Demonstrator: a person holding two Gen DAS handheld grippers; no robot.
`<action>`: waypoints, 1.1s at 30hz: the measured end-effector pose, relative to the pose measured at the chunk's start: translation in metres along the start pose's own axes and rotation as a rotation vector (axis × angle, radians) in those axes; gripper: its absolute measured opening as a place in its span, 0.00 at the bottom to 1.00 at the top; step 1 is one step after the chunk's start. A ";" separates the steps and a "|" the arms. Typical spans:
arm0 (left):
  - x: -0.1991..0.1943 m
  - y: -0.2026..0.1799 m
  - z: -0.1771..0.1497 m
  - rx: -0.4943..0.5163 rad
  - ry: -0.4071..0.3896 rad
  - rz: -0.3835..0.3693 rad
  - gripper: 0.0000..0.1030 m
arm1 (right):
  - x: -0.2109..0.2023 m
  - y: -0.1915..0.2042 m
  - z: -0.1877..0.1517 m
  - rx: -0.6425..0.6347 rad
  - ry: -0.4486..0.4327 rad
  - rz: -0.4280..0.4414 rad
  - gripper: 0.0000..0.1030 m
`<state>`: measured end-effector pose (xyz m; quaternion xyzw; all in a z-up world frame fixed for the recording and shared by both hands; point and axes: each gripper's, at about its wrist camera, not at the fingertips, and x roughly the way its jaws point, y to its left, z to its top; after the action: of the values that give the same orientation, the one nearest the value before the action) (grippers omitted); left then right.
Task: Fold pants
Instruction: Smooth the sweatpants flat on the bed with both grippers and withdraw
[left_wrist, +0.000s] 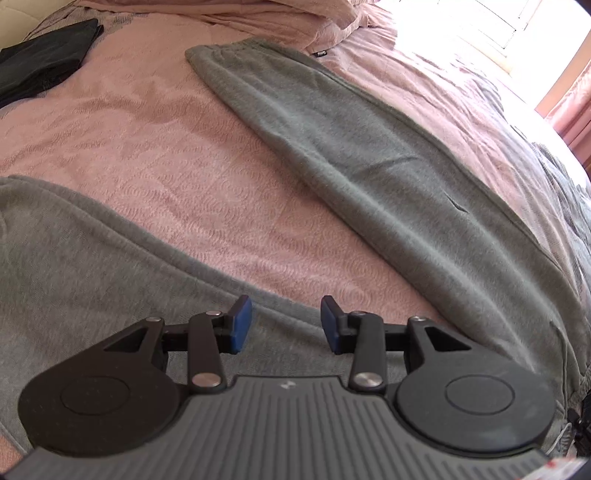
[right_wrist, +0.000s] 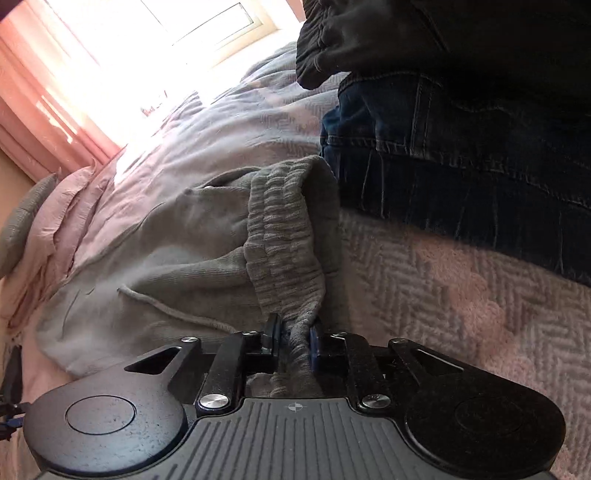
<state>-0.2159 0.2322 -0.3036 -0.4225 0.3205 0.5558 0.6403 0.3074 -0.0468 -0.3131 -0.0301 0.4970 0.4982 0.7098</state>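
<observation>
Grey sweatpants (left_wrist: 369, 158) lie spread on a pink bedspread (left_wrist: 155, 147), legs splayed in a V; one leg runs to the far middle, the other (left_wrist: 74, 258) to the left. My left gripper (left_wrist: 287, 325) hovers open over the crotch area, blue pads (left_wrist: 242, 325) apart with nothing between them. In the right wrist view the ribbed waistband (right_wrist: 284, 236) of the sweatpants stands bunched upright, and my right gripper (right_wrist: 293, 341) is shut on its lower end.
A folded black garment (left_wrist: 44, 62) lies at the far left of the bed. Rumpled pink bedding (left_wrist: 258, 18) is piled at the head. A person in dark jeans (right_wrist: 461, 158) stands close on the right. A bright window (right_wrist: 177, 33) and pink curtain (right_wrist: 55, 122) lie beyond.
</observation>
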 end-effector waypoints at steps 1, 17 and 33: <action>-0.003 0.001 -0.002 0.009 -0.008 0.002 0.34 | -0.004 0.003 0.004 0.009 0.000 -0.014 0.16; -0.038 0.035 -0.043 0.190 -0.013 0.090 0.39 | -0.058 0.102 -0.083 -0.442 0.042 -0.170 0.34; -0.039 0.212 -0.047 0.232 0.007 0.232 0.51 | -0.057 0.132 -0.179 -0.363 0.124 -0.437 0.37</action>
<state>-0.4283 0.1785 -0.3289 -0.3078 0.4311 0.5839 0.6152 0.0886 -0.1157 -0.3019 -0.2931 0.4239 0.4114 0.7517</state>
